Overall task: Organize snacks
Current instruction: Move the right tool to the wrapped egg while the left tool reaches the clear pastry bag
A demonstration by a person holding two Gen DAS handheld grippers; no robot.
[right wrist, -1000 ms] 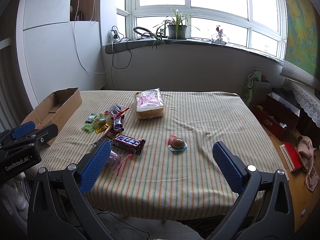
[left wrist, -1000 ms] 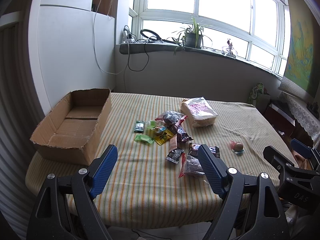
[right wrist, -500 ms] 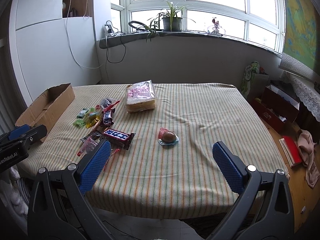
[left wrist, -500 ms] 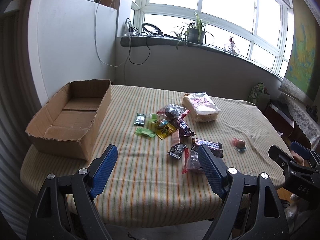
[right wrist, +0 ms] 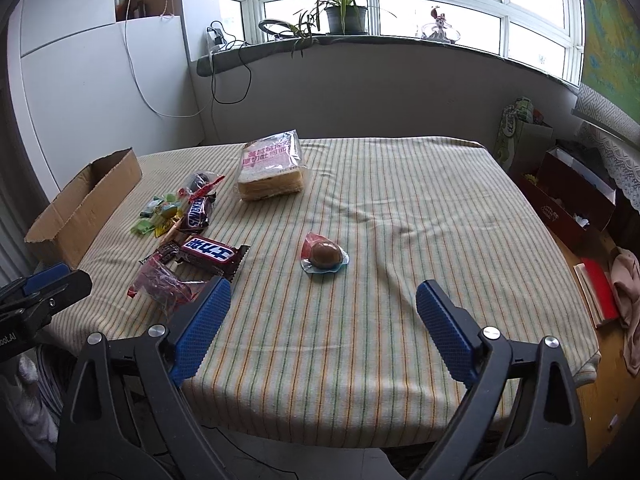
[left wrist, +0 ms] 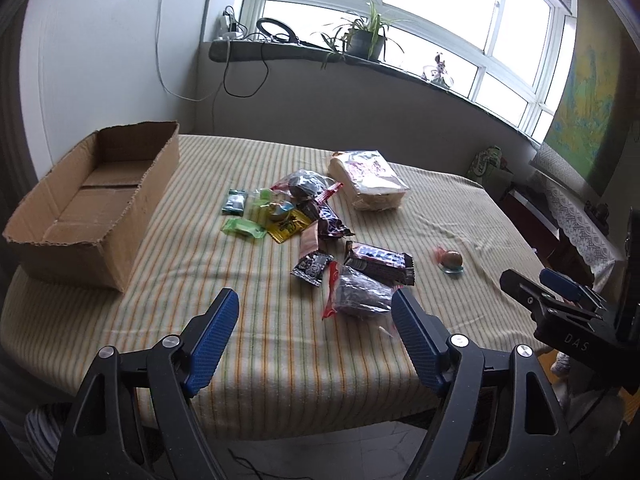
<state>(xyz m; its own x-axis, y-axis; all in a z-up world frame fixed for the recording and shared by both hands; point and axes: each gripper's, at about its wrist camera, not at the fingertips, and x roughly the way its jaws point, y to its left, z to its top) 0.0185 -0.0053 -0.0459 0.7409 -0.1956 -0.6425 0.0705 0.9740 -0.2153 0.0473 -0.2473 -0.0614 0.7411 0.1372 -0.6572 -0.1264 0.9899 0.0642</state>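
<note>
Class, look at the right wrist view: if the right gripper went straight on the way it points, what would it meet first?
Probably the wrapped brown egg-like snack, which lies alone ahead of the open right gripper on the striped tablecloth; depth is uncertain.

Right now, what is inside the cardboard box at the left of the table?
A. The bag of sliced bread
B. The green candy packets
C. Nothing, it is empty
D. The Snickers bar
C: the cardboard box shows only its bare bottom flaps, while the bag of sliced bread and other snacks lie on the striped tablecloth.
</note>
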